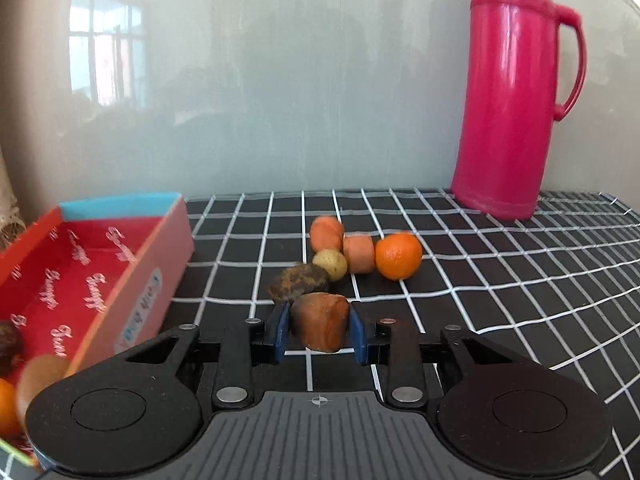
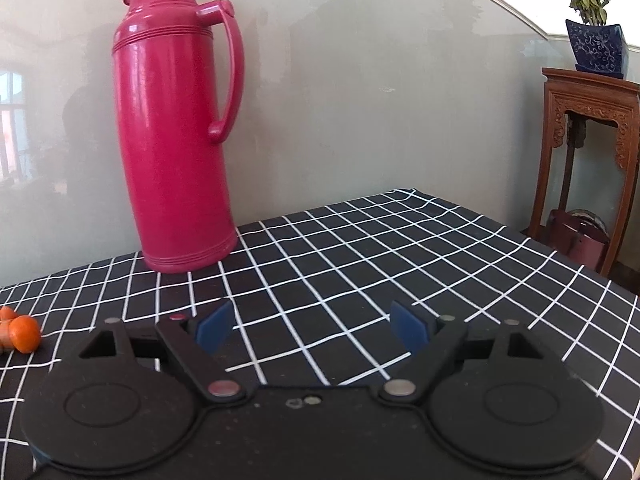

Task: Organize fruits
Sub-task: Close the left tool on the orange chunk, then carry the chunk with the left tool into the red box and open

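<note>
My left gripper [image 1: 320, 330] is shut on a brown-orange chunk of fruit [image 1: 320, 326], held just above the checked cloth. Behind it lie a dark brown fruit [image 1: 298, 282], a small yellow fruit [image 1: 331, 264], two orange-red pieces [image 1: 326, 232] [image 1: 359, 254] and a tangerine [image 1: 399, 256]. A red cardboard box [image 1: 132, 280] with a blue end stands at the left; it holds a dark fruit [image 1: 10, 344], a tan blurred one [image 1: 40, 376] and an orange one [image 1: 6, 404]. My right gripper [image 2: 312, 326] is open and empty over the cloth; the tangerine [image 2: 25, 333] shows at its far left.
A tall pink thermos [image 1: 516, 92] stands at the back against the wall, also in the right wrist view [image 2: 176, 128]. The table has a black cloth with white grid [image 2: 360, 248]. A wooden stand [image 2: 588, 152] with a potted plant [image 2: 594, 32] is beyond the table's right edge.
</note>
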`<action>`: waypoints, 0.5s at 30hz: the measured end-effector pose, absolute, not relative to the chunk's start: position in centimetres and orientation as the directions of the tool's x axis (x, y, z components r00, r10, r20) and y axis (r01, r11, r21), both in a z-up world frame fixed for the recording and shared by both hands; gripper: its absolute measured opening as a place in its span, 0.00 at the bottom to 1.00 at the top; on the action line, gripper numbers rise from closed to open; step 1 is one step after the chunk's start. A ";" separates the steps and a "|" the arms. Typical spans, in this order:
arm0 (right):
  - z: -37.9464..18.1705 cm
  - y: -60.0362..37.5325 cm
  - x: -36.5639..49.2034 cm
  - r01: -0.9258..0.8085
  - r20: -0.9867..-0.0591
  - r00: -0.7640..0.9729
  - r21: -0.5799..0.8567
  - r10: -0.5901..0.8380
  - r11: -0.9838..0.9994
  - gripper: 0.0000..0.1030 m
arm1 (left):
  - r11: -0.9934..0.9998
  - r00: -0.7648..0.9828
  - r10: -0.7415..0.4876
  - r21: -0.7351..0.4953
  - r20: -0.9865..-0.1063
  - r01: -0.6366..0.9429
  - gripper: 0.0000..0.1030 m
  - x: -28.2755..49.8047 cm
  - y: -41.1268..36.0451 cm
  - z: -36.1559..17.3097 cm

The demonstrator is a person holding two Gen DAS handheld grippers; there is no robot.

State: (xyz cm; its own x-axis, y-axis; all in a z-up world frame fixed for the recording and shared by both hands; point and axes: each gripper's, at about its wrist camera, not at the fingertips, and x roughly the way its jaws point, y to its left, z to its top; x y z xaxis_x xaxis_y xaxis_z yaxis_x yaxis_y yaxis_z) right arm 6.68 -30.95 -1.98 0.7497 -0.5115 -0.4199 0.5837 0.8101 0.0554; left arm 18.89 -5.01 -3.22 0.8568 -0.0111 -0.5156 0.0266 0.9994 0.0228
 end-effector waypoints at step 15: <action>-0.8 -26.7 8.1 0.496 -0.405 0.812 0.096 -0.421 0.863 0.82 | 0.996 0.896 0.083 0.068 -0.437 -0.060 0.31 13.9 0.6 0.3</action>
State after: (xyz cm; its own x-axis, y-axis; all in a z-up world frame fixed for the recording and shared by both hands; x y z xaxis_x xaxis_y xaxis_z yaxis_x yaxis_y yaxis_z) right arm 8.08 -26.74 -0.80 0.8115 -0.4213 -0.4049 0.4958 0.8632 0.0957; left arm 13.86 0.61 0.35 0.8956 0.0834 -0.4369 -0.0595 0.9959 0.0681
